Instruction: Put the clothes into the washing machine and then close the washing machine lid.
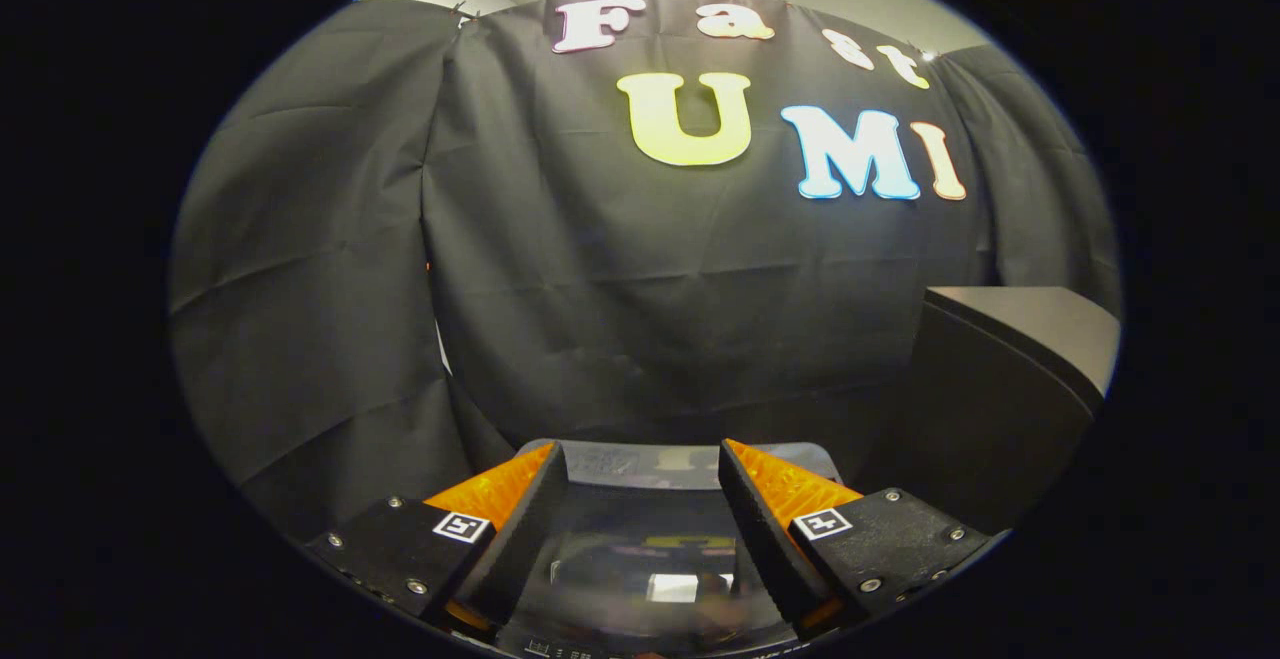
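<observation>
Two fingers of tongs (pixel 642 499) spread wide, gripping nothing | glossy washing machine lid (pixel 640 564) lower centre, under and between them, apparently down | clothes unseen | dark box (pixel 1010 379) at right | judged: confirm lid seated flat, press evenly, avoid skidding on slick surface

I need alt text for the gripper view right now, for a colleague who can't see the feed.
The tool is open and empty, its two fingers spread above the glossy, transparent washing machine lid, which appears closed beneath them. Beyond the lid hangs the booth's black cloth wall, and a dark box-like unit stands off to the right.
</observation>
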